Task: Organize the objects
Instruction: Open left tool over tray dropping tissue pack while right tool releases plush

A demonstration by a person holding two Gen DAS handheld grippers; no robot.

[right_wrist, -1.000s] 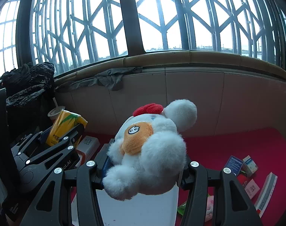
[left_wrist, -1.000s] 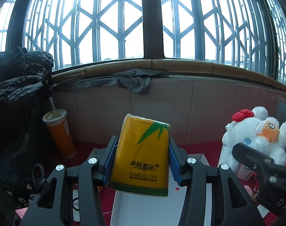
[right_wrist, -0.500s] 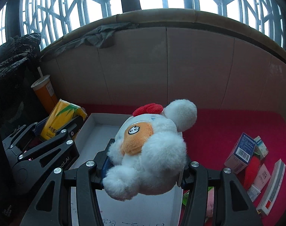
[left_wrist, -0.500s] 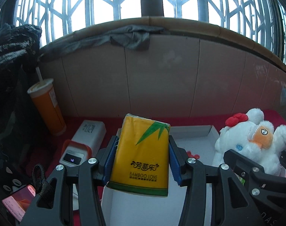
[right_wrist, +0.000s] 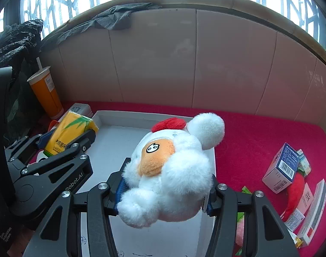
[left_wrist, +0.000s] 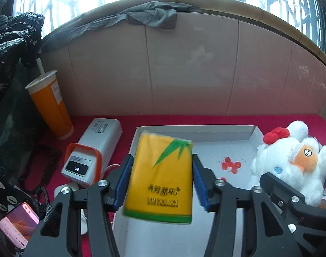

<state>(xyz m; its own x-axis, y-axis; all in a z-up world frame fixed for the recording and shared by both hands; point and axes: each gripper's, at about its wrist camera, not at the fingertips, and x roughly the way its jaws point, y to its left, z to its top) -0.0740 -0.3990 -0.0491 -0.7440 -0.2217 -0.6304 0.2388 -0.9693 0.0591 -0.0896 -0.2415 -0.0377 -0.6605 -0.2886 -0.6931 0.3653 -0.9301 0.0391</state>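
Note:
My left gripper (left_wrist: 160,182) has its jaws spread a little wider than the yellow tissue pack (left_wrist: 160,177); the pack looks blurred and loose between the blue pads, over the left part of the white tray (left_wrist: 197,131). The pack also shows in the right wrist view (right_wrist: 67,133). My right gripper (right_wrist: 165,189) is shut on a white plush toy (right_wrist: 173,171) with a red bow, held above the tray (right_wrist: 120,115). The plush also shows at the right of the left wrist view (left_wrist: 291,162).
An orange drink cup with straw (left_wrist: 49,105) and a white power bank (left_wrist: 94,152) stand left of the tray on the red cloth. A phone (left_wrist: 18,224) lies at lower left. Small boxes (right_wrist: 283,167) lie at right. A tiled wall runs behind.
Both grippers have tilted down toward the tray. My left gripper's jaws have opened off the tissue pack, which now looks blurred. The right gripper still holds the plush.

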